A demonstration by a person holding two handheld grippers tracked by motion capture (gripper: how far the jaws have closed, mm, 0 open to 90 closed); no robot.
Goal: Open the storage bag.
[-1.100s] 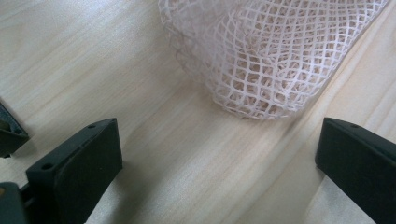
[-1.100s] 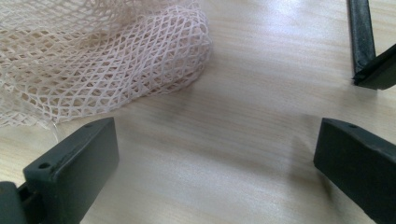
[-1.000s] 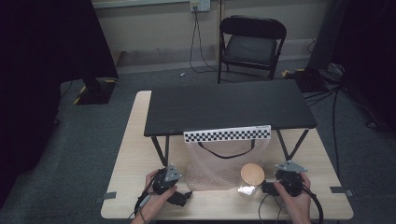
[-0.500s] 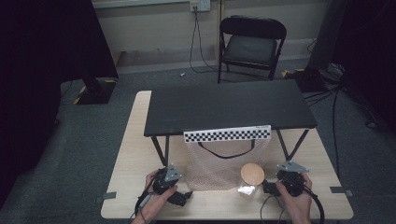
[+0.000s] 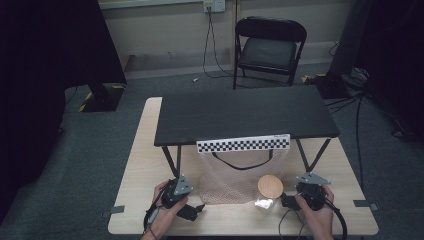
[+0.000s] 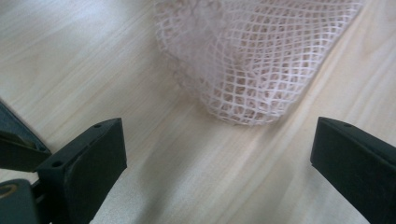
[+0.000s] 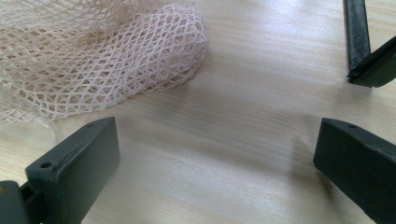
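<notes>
I take the pale mesh bag [image 5: 235,177] as my landmark: it lies on the light wooden surface [image 5: 140,165] under the front edge of the black raised shelf [image 5: 245,112], its dark handle [image 5: 243,165] looped just below the checkered strip [image 5: 243,144]. From the high view, my left gripper [image 5: 187,210] sits just off the bag's near left corner and my right gripper [image 5: 292,200] off its near right side, each low over the surface in one of my hands. That view also shows a round wooden lid [image 5: 270,186] at the bag's right edge, with something small and shiny [image 5: 262,203] just in front of it; I cannot tell what it is. The left gripper view brings the bag's netted corner [image 6: 247,60] close, ahead of my spread fingers [image 6: 88,158] and not touching them, bare wood between. The right gripper view shows the bag's other rounded end [image 7: 154,51] ahead and to the left of my fingers [image 7: 79,161], which are also spread wide with nothing in them, and a black shelf leg [image 7: 357,32] off to the right.
</notes>
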